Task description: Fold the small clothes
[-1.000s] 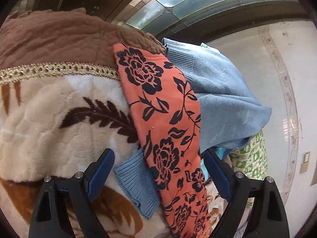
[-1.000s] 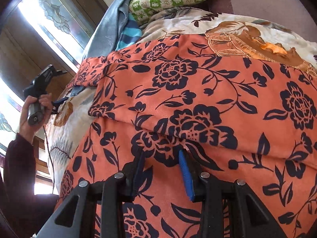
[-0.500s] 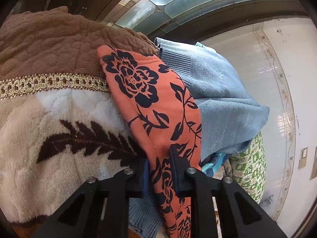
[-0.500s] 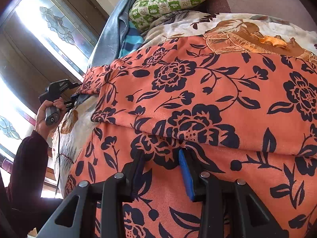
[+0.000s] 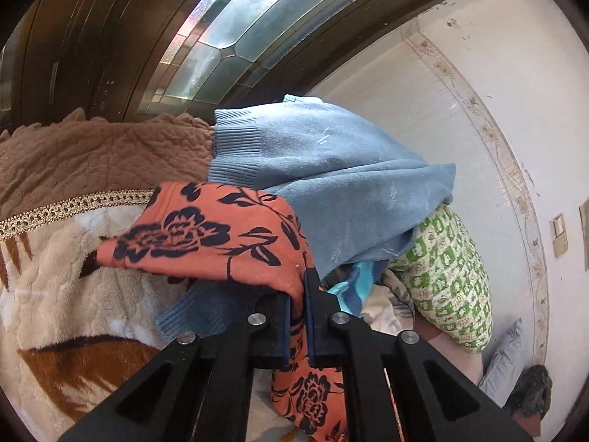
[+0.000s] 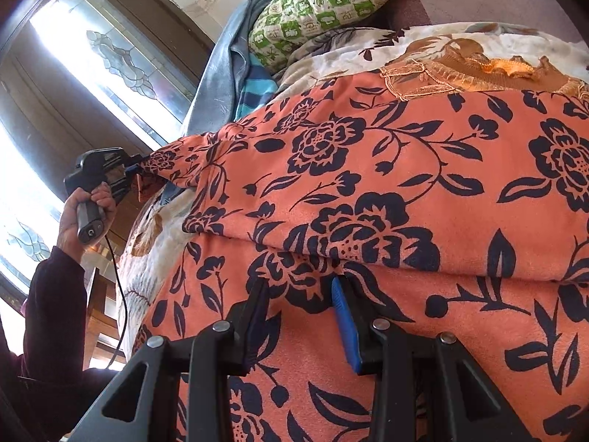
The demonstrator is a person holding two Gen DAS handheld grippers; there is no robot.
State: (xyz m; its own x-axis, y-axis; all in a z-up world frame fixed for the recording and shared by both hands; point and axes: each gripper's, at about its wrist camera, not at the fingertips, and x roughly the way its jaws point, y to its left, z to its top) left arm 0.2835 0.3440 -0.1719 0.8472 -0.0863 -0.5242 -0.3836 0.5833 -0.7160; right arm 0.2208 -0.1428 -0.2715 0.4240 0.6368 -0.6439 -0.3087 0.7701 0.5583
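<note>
An orange garment with dark flowers (image 5: pixel 206 235) lies across a plush blanket (image 5: pixel 55 294). My left gripper (image 5: pixel 299 287) is shut on one end of it, and that end hangs lifted and folded over above the blanket. In the right wrist view the same garment (image 6: pixel 405 191) fills the frame, doubled over with a fold edge running across. My right gripper (image 6: pixel 300 291) stands half apart with a thick fold of that cloth pinched between its pads. Far left there, a hand (image 6: pixel 88 206) holds the left gripper (image 6: pixel 138 171) on the garment's raised corner.
A light blue knitted sweater (image 5: pixel 331 169) is heaped just behind the garment, partly on it. A green-patterned pillow (image 5: pixel 449 280) lies to its right, with a striped blue cloth beneath. A dark-framed leaded window (image 5: pixel 228 37) and a white wall stand behind.
The left gripper went from wide open around the garment's strip to shut on it, then rose, lifting and folding that end over. The right gripper kept its hold and tilted slightly.
</note>
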